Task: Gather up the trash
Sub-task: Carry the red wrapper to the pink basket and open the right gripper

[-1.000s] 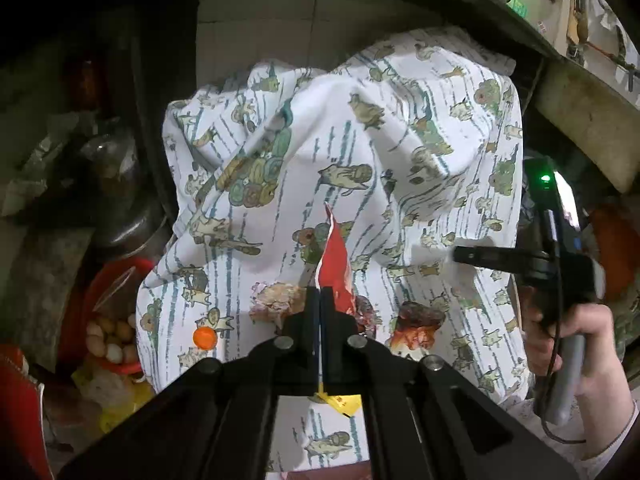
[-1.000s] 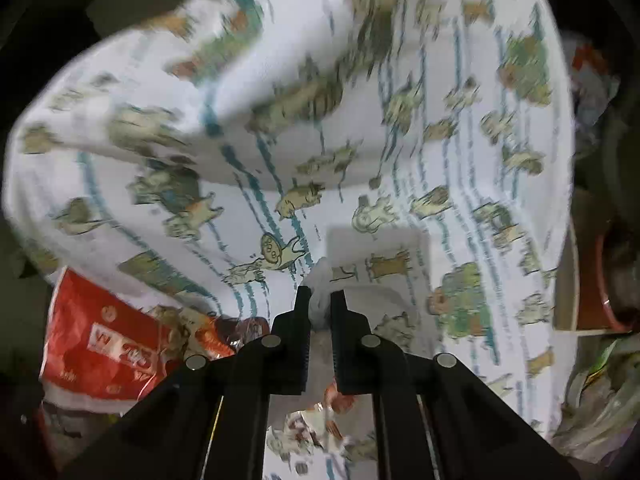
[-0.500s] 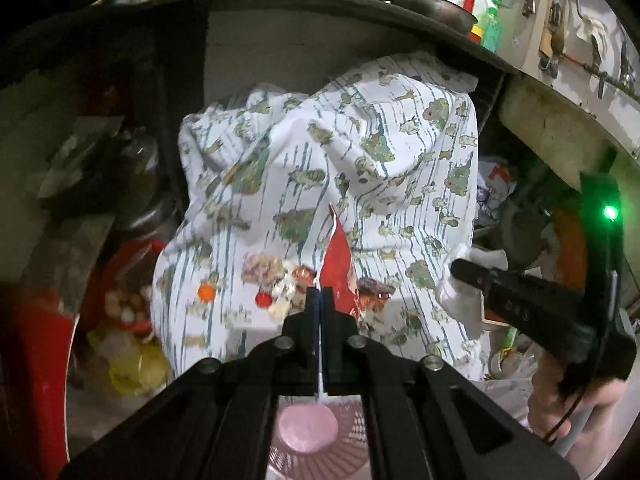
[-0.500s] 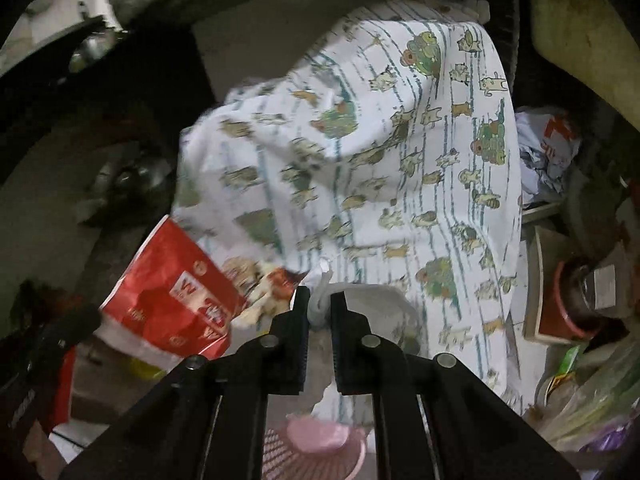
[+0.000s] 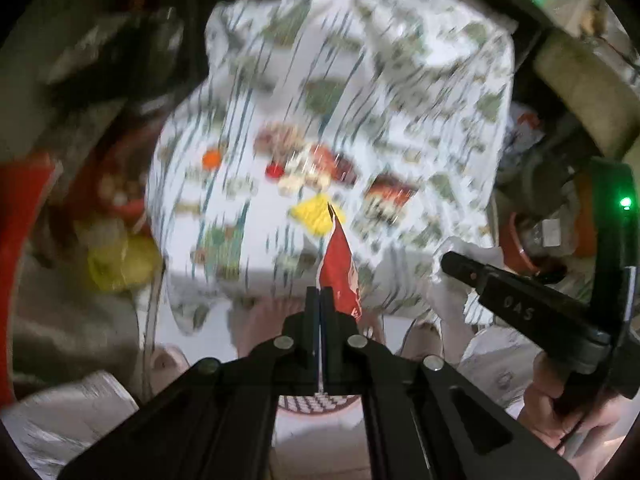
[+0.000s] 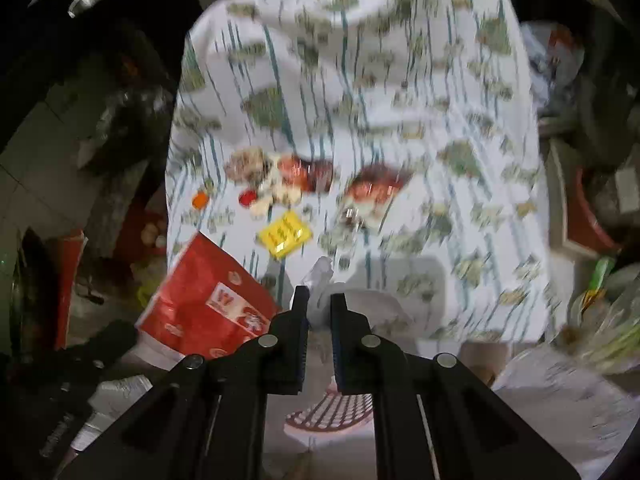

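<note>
A printed white plastic sheet [image 5: 360,80] hangs slanted in front of me, blurred, with food scraps [image 6: 288,178], a yellow sachet [image 6: 285,234] and small orange and red caps on it. My left gripper [image 5: 320,292] is shut on a red snack packet [image 5: 340,268], which the right wrist view shows broadside [image 6: 208,300]. My right gripper [image 6: 319,298] is shut on a bunched white bit of plastic [image 6: 320,280] that looks like the sheet's lower edge. In the left wrist view the right gripper [image 5: 450,260] reaches in from the right, held by a hand [image 5: 560,412].
A pink lattice basket [image 6: 332,416] sits low beneath both grippers. A red bowl [image 5: 116,196] and a yellow bag [image 5: 120,260] lie to the left. Pots, jars and bags [image 6: 592,208] crowd the right. A dark shelf edge [image 5: 532,28] runs overhead.
Both grippers have drawn back from the sheet, which looks smaller and lower now. The yellow sachet and more of the pink basket have come into view. Both grips are unchanged.
</note>
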A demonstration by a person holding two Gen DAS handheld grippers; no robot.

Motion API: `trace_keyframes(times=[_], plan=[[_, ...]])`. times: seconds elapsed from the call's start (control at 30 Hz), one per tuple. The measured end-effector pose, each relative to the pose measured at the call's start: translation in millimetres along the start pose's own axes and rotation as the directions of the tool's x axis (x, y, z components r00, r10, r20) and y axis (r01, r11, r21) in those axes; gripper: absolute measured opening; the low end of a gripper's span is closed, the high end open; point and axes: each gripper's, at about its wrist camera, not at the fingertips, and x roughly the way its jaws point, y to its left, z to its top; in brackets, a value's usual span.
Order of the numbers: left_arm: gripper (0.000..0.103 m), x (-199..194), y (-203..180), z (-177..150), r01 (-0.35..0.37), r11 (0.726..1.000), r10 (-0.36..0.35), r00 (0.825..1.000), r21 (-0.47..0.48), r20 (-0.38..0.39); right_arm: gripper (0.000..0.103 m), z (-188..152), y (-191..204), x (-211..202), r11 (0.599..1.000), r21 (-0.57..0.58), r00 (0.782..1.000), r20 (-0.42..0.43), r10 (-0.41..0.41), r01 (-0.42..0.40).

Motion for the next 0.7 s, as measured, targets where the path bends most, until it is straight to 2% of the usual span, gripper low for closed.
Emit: trace_keyframes(times=[0.1, 0.2, 0.3, 0.37, 0.5, 0.7], plan=[[0.0, 27, 12, -11, 0.01, 1.0, -0.012, 0.998, -0.023, -0.066, 0.01, -12, -1, 28, 1.0, -0.011, 0.998, -0.057, -0.012, 0.011], [0.0, 61, 19, -20, -0.006, 1.0, 0.002, 0.988, -0.023, -0.155, 0.01, -24, -6, 65, 1.0, -0.019, 0.99, -0.14, -0.025, 0.022], [0.0, 95, 29, -30, -0.012, 0.998, -0.002, 0.971, -0.057, -0.238, 0.01, -41, -16, 110, 1.0, 0.015, 0.962, -0.273, -0.006, 0.011], [0.0, 118, 32, -36, -0.044, 0.998, 0.028, 0.958, -0.047, -0.287, 0.01, -54, -19, 139, 0.999, 0.041, 0.939, -0.344, 0.017, -0.004], [0.0, 155, 34, -53, -0.075, 0.996, 0.056, 0.932, -0.04, -0.359, 0.01, -75, -21, 179, 0.999, 0.002, 0.922, -0.387, -0.031, 0.034], [0.001, 189, 42, -70, -0.118, 0.992, 0.094, 0.906, -0.033, -0.413, 0.01, -92, -49, 216, 0.996, 0.072, 0.913, -0.408, -0.019, 0.053]])
